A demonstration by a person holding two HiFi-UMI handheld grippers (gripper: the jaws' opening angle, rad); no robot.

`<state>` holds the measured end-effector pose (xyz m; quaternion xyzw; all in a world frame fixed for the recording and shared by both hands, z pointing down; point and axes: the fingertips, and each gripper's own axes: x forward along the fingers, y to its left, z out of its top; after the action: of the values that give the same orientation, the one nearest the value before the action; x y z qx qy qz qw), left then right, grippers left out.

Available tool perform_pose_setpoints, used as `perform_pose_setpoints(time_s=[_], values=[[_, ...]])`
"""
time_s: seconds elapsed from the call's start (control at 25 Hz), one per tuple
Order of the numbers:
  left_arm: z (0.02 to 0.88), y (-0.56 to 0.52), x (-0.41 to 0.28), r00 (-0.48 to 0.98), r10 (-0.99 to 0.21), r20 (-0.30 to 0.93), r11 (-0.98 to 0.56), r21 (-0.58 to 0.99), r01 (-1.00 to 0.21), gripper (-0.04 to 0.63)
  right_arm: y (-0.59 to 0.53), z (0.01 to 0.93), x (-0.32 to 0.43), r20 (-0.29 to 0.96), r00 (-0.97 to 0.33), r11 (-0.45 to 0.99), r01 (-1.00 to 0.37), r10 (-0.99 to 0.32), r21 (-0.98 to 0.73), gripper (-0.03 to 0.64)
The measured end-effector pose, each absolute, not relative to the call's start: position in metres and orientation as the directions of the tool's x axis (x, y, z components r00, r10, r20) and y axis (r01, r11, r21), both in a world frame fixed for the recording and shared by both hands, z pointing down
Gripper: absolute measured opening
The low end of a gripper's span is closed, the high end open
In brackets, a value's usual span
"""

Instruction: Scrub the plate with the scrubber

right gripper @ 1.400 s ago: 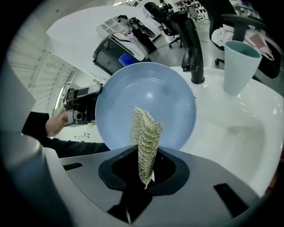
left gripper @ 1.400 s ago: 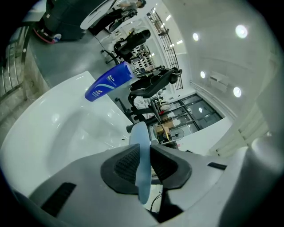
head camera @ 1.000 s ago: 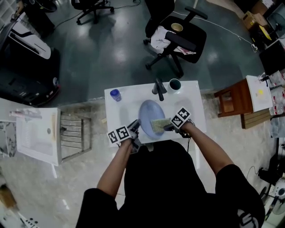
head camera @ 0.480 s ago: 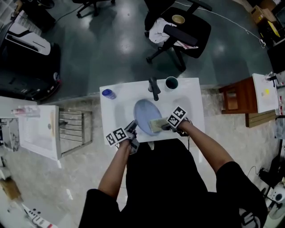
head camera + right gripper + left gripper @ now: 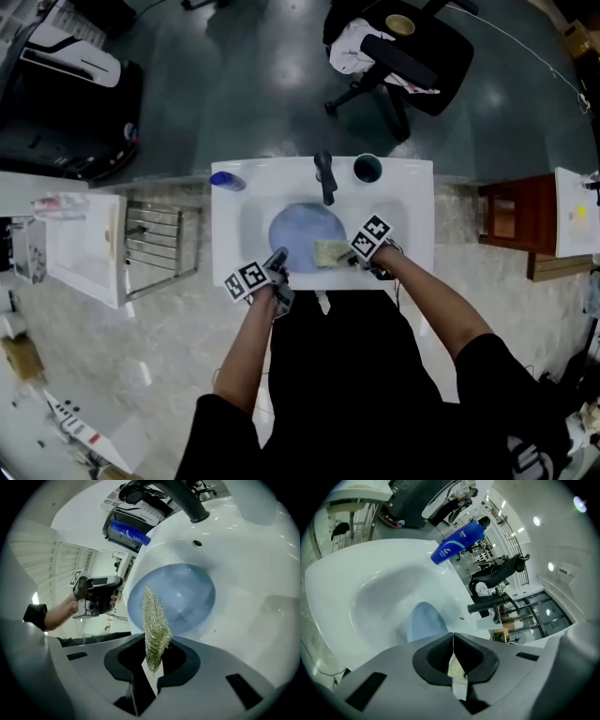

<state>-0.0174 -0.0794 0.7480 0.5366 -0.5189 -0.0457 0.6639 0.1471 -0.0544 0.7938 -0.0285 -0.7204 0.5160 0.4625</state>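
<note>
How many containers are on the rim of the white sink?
2: a blue bottle at the back left corner of the sink, a dark cup just right of the faucet. None seems hidden.

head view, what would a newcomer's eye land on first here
A pale blue plate lying in the white sink, just below the black faucet, draws the eye first. Next comes the yellow-green scrubber, pinched in the right gripper at the plate's near right rim. The left gripper sits shut beside the plate's near left rim.
</note>
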Motion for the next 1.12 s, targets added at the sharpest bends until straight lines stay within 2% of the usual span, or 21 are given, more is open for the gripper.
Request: perform_pose_setpoints(time_s=[0.12,0.32,0.48,0.6,0.76,0.88,0.96,1.04,1.12], values=[[0.752,-0.073,-0.014,0.437,-0.611,0.660,0.444,0.743,-0.501,0.005,-0.052,0.800,0.148,0.645,-0.545,0.497,-0.413,0.536,-0.763,0.066],[0.752,-0.056,-0.012,0.400,-0.604,0.689,0.461,0.712,-0.530,0.005,-0.055,0.799,0.153,0.624,-0.580,0.482,-0.402,0.524,-0.779,0.066],[0.743,-0.052,-0.018,0.387,-0.645,0.659,0.435,0.733,-0.522,0.005,-0.058,0.791,0.152,0.616,-0.633,0.483,-0.401,0.468,-0.779,0.066],[0.736,-0.056,-0.019,0.392,-0.667,0.633,0.361,0.735,-0.574,0.005,-0.061,0.776,0.148,0.604,-0.703,0.494,-0.399,0.376,-0.772,0.066],[0.718,-0.066,-0.009,0.433,-0.695,0.574,0.233,0.750,-0.619,0.005,-0.059,0.743,0.146,0.563,-0.813,0.453,-0.449,0.152,-0.770,0.066],[0.691,-0.053,-0.017,0.452,-0.723,0.522,0.114,0.735,-0.668,0.005,-0.041,0.710,0.139,0.505,-0.858,0.403,-0.498,-0.098,-0.768,0.066],[0.670,-0.038,-0.016,0.480,-0.730,0.486,-0.001,0.702,-0.712,0.005,-0.022,0.682,0.147,0.480,-0.821,0.374,-0.569,-0.308,-0.733,0.066],[0.653,-0.012,-0.010,0.516,-0.719,0.464,-0.114,0.655,-0.747,0.005,0.010,0.653,0.164,0.473,-0.724,0.337,-0.667,-0.501,-0.664,0.066],[0.634,0.016,-0.001,0.552,-0.706,0.444,-0.219,0.605,-0.766,0.003,0.049,0.627,0.180,0.479,-0.606,0.289,-0.761,-0.635,-0.580,0.066]])
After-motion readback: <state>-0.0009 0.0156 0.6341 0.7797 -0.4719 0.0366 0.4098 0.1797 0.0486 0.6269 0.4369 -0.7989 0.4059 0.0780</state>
